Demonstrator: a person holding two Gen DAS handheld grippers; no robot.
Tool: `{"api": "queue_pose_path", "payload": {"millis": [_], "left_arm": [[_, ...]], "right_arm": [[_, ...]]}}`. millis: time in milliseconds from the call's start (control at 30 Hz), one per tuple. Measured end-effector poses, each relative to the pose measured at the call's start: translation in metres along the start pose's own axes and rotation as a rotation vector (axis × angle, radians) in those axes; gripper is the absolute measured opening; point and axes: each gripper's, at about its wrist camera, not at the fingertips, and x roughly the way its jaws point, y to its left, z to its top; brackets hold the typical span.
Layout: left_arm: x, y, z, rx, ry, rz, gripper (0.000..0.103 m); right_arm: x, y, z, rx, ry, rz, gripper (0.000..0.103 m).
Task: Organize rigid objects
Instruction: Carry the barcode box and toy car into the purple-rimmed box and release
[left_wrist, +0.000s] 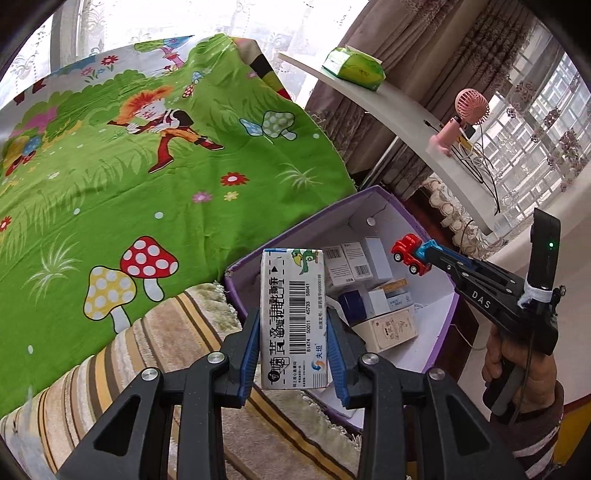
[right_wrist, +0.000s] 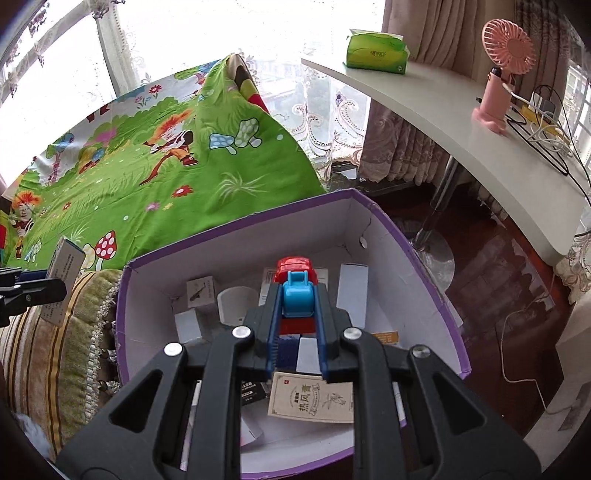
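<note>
Left wrist view: the left gripper (left_wrist: 292, 325) has its 2 blue-padded jaws closed against the long side faces of a white medicine carton (left_wrist: 293, 317), which stands with its long axis running away from the camera along the fingers, the barcode face toward the lens and the far end bearing a green cartoon bird. The carton is held above the near-left corner of a purple box (left_wrist: 373, 199), whose white interior holds several small cartons lying flat at mixed angles. The box sits beside a striped cushion (left_wrist: 155, 354) and a green cartoon-print sheet (left_wrist: 147, 177). At right, the right gripper (left_wrist: 424, 254), held by a hand (left_wrist: 496, 363), clamps a toy truck (left_wrist: 410, 254) above the box; the red cab points left, away from the fingers. Right wrist view: the right gripper (right_wrist: 297, 295) is closed on the toy truck (right_wrist: 295, 291), the pads pressing the blue rear body, its long axis in line with the fingers and the red cab pointing forward, over the middle of the purple box (right_wrist: 236, 221). At the left edge, the left gripper (right_wrist: 37, 286) carries the medicine carton (right_wrist: 64, 277), tilted, just outside the box wall. A curved white desk (right_wrist: 480, 155) carries a pink fan (right_wrist: 506, 70) and a green tissue pack (right_wrist: 376, 51).
</note>
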Motion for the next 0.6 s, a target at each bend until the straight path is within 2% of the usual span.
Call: {"api": "queue_pose_path", "payload": {"millis": [167,300,333,467,600], "left_arm": [[0.017,-0.018,-0.005,0.024,0.057,-0.048,0.035],[0.026,-0.019,-0.009,0.005,0.099,-0.067,0.037],[0.025,-0.017,-0.009,-0.003,0.102,-0.070,0.038],[0.021,-0.010,-0.010,-0.035,0.090,-0.070,0.054],[0.020,-0.004,-0.012,-0.062,0.088,-0.067,0.054]], "right_arm": [[0.015,-0.013,-0.005,0.036,0.011,-0.009,0.020],[0.032,-0.012,-0.008,0.043,0.029,-0.001,0.020],[0.036,-0.011,-0.008,0.042,0.031,0.002,0.020],[0.049,-0.005,-0.007,0.034,0.042,0.019,0.020],[0.061,0.003,-0.007,0.018,0.053,0.030,0.020]]}}
